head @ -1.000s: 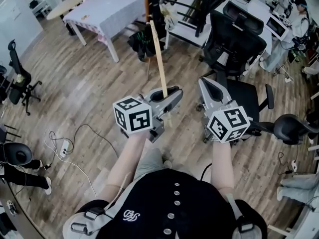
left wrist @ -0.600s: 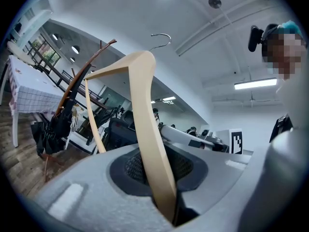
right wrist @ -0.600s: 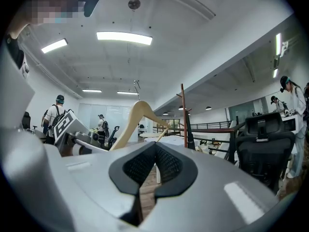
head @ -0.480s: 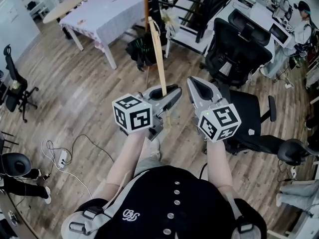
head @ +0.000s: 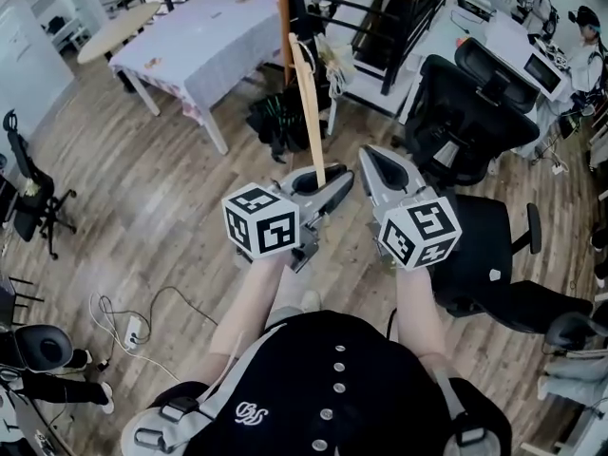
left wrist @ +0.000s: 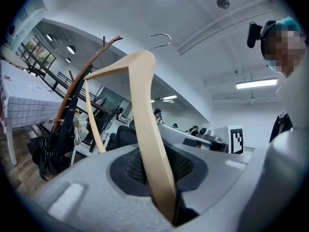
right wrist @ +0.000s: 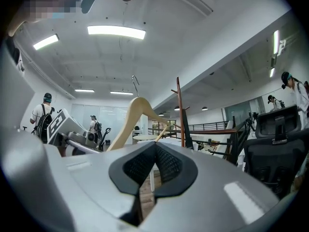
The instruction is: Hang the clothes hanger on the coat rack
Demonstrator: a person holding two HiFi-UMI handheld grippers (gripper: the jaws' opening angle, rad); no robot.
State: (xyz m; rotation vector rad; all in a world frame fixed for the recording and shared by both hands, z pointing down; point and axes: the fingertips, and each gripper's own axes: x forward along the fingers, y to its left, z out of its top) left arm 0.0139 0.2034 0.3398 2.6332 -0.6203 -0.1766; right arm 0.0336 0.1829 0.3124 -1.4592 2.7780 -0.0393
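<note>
In the left tool point(head: 334, 184), jaws narrow, the hanger point(head: 309, 103); right tool point(head: 372, 160) closed.

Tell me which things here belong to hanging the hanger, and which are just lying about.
Job: pale wooden clothes hanger with metal hook, clamped in the left gripper; brown wooden coat rack ahead; right gripper, shut and empty.
Lying about: table with white cloth; black office chairs; white power strip with cable.

From the head, looking steeply down onto left tool point(head: 334, 183) and right tool point(head: 372, 158). From each tool, close behind its jaws, facing level ahead. Shared by all three: clothes hanger point(head: 309, 103), coat rack point(head: 283, 17).
</note>
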